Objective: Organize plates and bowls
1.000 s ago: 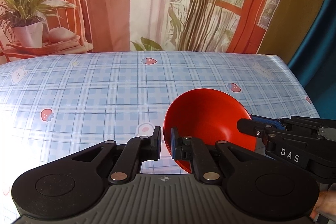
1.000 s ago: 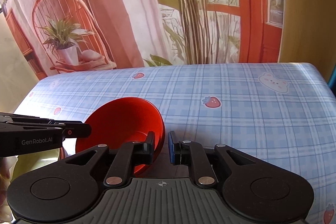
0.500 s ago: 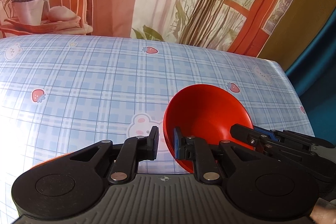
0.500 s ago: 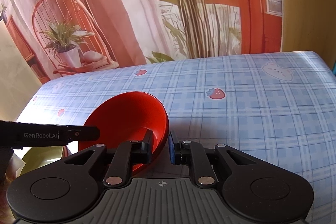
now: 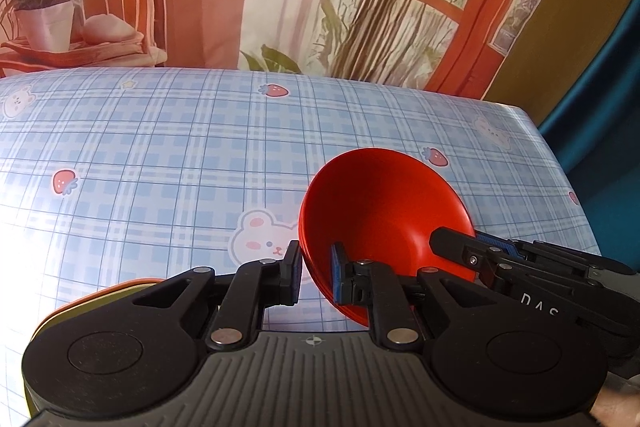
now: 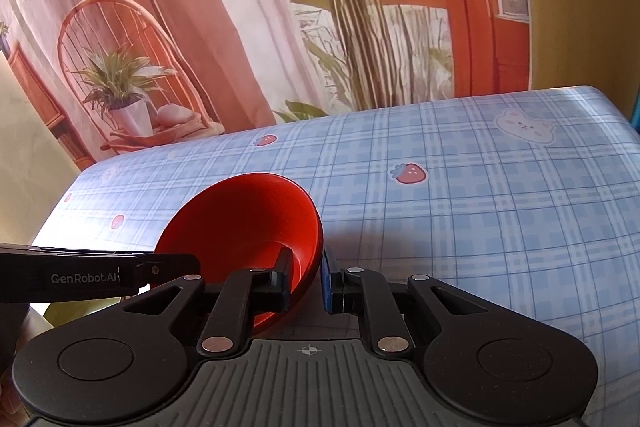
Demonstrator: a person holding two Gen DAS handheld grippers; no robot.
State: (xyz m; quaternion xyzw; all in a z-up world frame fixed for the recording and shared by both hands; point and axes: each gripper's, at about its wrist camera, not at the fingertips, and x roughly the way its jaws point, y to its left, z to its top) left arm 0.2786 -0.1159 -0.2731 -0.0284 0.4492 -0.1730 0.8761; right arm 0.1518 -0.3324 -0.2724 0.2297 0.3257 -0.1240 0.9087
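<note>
Just above table edge, both tongs pinch red bowl (image 5: 384, 211) by rim: left tongs (image 5: 316, 277) on near-left wall, right tongs (image 6: 306, 277) on opposite side. Bowl tilted, held over checked tablecloth (image 5: 160, 155). Beyond, plant-print curtain (image 6: 320, 7).

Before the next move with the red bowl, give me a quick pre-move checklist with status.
1. Left gripper on the bowl rim, one finger inside and one outside: ok.
2. Right gripper on the opposite rim, same straddle: ok.
3. Red bowl level: not ok, it is tilted, opening toward the left gripper's camera.
4. Bowl empty: ok, nothing shows inside.
5. Tablecloth beyond the bowl free of dishes: ok in both views.
6. Dishes low at the left, orange and yellow-green edges: cannot tell what they are or how they are stacked, mostly hidden by the gripper.
</note>
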